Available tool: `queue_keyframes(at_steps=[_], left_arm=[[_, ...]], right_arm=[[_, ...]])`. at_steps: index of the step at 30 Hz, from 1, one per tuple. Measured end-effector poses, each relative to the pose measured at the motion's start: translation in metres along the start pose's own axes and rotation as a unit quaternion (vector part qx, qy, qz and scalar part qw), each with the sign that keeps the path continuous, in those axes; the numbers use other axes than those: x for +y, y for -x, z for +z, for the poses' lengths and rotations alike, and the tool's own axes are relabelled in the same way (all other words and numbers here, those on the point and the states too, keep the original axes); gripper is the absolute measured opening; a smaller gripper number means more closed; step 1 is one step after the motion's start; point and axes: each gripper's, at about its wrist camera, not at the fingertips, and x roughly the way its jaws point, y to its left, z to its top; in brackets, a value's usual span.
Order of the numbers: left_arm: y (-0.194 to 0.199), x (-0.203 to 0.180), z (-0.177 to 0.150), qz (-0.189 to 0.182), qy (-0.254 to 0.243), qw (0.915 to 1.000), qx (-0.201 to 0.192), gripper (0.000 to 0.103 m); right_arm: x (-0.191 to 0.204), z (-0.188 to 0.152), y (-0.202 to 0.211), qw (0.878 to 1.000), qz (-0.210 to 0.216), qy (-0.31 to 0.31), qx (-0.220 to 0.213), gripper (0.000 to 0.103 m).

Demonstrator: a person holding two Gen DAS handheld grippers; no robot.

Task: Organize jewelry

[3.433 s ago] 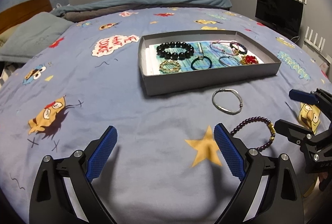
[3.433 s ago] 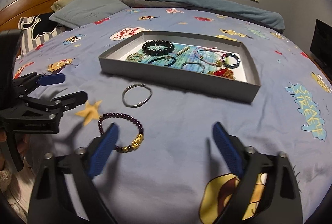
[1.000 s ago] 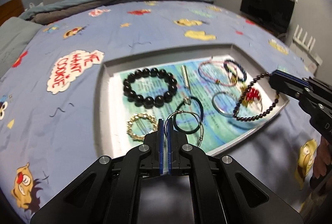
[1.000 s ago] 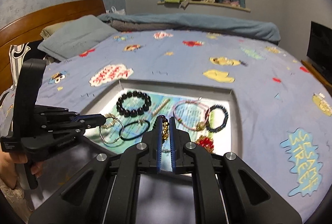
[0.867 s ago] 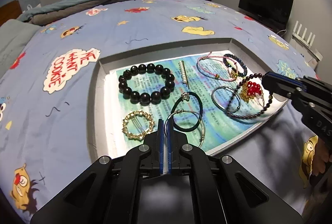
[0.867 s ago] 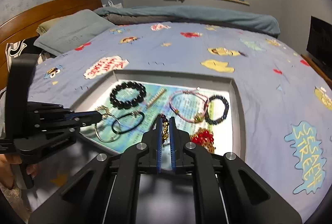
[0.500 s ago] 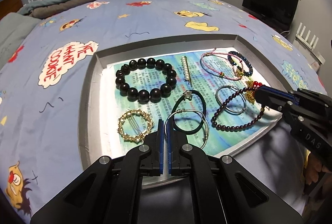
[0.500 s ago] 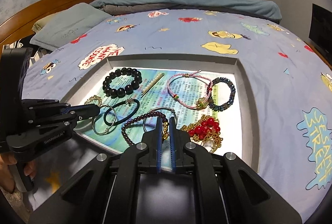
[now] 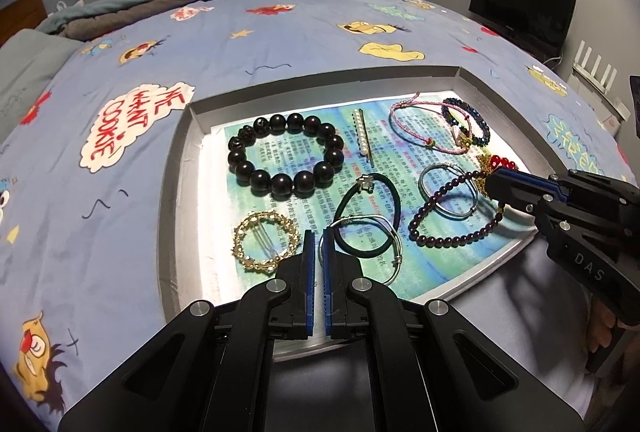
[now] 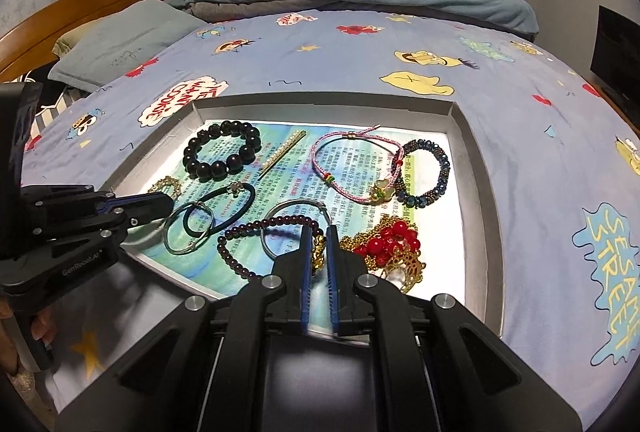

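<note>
1. Left gripper is clamped on a thin silver wire bangle lying in the shallow grey cardboard tray.
2. Right gripper pinches the gold charm of a dark purple beaded bracelet, resting inside the tray.
</note>
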Motion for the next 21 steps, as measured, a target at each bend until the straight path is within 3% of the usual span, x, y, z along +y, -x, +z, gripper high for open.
queue_keyframes(at_steps=[2, 4, 7, 8, 10, 14, 18, 21], left_arm=[[0.003, 0.001, 0.0, 0.001, 0.001, 1.0, -0.004, 0.018], [0.007, 0.001, -0.001, 0.003, 0.002, 0.9999, -0.012, 0.021], [0.013, 0.002, -0.001, 0.005, 0.005, 0.9998, -0.017, 0.025], [0.018, 0.003, -0.002, 0.007, 0.008, 0.9997, -0.021, 0.031], [0.028, 0.004, -0.004, 0.009, 0.012, 0.9994, -0.03, 0.042], [0.048, 0.005, -0.01, 0.017, 0.017, 0.9985, -0.05, 0.062], [0.074, 0.005, -0.02, 0.027, 0.027, 0.9969, -0.068, 0.079], [0.094, 0.006, -0.026, 0.026, 0.044, 0.9953, -0.082, 0.086]], right_arm=[[-0.001, 0.0, 0.001, 1.0, -0.004, -0.001, -0.002, 0.01], [-0.003, 0.0, 0.003, 1.0, -0.007, -0.003, -0.005, 0.028], [-0.007, 0.0, 0.008, 1.0, -0.008, -0.008, -0.01, 0.032], [-0.008, -0.001, 0.011, 1.0, -0.009, -0.01, -0.011, 0.033], [-0.011, -0.004, 0.02, 1.0, -0.011, -0.013, -0.017, 0.047], [-0.017, -0.013, 0.04, 1.0, -0.013, -0.02, -0.02, 0.058], [-0.021, -0.025, 0.064, 0.999, -0.015, -0.029, -0.022, 0.09], [-0.02, -0.03, 0.083, 0.999, -0.017, -0.032, -0.028, 0.095]])
